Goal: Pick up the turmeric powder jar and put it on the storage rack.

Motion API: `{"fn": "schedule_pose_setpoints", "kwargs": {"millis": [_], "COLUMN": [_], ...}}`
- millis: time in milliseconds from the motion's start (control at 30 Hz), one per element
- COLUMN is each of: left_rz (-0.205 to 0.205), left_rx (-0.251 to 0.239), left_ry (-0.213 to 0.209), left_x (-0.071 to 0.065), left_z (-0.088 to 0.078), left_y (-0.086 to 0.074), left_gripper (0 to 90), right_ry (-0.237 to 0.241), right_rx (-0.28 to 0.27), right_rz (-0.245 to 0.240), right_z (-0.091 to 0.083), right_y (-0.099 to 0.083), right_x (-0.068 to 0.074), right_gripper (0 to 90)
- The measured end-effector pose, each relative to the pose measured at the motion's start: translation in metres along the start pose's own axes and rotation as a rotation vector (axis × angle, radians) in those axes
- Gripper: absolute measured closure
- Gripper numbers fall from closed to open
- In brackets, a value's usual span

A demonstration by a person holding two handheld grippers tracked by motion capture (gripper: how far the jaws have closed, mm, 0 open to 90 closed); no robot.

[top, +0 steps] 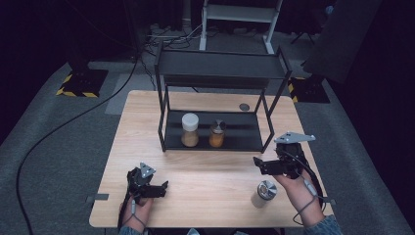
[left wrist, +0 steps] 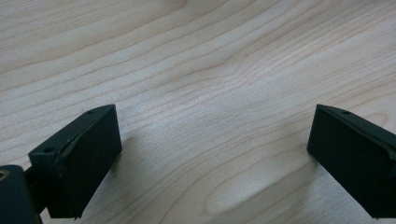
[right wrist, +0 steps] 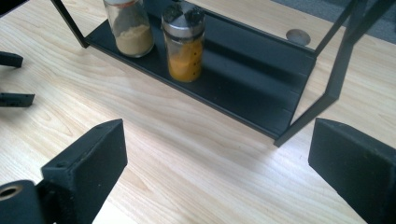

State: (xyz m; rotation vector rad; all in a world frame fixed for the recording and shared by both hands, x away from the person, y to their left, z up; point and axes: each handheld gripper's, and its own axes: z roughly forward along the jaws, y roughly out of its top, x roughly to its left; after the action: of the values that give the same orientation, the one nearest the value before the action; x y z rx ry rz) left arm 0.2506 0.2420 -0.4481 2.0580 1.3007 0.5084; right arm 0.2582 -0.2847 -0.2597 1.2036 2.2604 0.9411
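White-lidded jar (right wrist: 129, 25) top cut off by frame edge; contents unclear.

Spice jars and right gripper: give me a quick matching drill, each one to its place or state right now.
Things:
1. white-lidded jar
2. orange-spice jar
3. silver-capped jar
4. right gripper

Places or states:
A. on the table, near the right hand
B. jaws open, nothing between them
C. lower shelf of the black rack, left of the other jar there
D. lower shelf, right of the other jar there

Pairs: 1-C, 2-D, 3-A, 4-B

Black rack (top: 215, 142), pale wood-grain table (top: 205, 181), orange-filled jar (top: 217, 134).
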Motion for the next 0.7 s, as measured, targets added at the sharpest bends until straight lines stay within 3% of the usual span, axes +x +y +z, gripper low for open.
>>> {"fn": "schedule_pose_setpoints", "kwargs": {"millis": [700], "left_rz": [-0.001], "left_rx": [0.0], "left_ry": [0.0], "left_x": [0.0], "left_z": [0.0], "left_y": [0.0], "left_gripper": [2.8], "right_ry": [0.02], "right_rx": [0.0], "right_rz": [0.037], "right_z": [-0.007], "right_y": [-0.046], "right_x": [-0.006], "right_gripper": [4.1]}}
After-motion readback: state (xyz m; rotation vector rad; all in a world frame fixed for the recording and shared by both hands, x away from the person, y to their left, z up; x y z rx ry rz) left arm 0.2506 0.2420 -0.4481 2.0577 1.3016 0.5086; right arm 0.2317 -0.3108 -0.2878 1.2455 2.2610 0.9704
